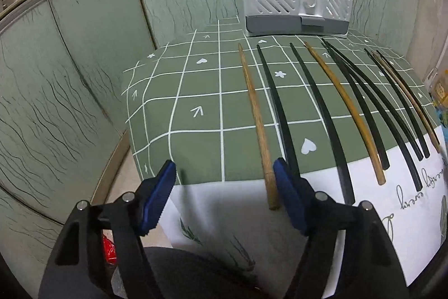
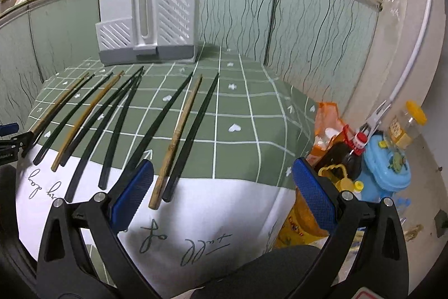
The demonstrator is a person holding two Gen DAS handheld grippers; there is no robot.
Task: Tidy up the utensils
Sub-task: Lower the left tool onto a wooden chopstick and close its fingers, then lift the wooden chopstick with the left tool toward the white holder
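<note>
Several black and wooden chopsticks lie side by side on a green checked tablecloth (image 1: 201,91). A grey utensil holder (image 1: 294,4) stands at the table's far edge; it also shows in the right wrist view (image 2: 148,27). My left gripper (image 1: 225,175) is open and empty at the near edge, its right fingertip beside the leftmost wooden chopstick (image 1: 257,125) and a black one (image 1: 277,108). My right gripper (image 2: 222,173) is open and empty, near a wooden chopstick (image 2: 176,136) and a black chopstick (image 2: 193,131) at the right end of the row.
Green patterned panels (image 1: 70,88) wall in the table at the back and left. To the right stand an orange bag (image 2: 327,125), a dark bottle (image 2: 350,153), a blue container (image 2: 389,167) and a yellow-lidded jar (image 2: 406,125). A shelf above holds pots and bottles.
</note>
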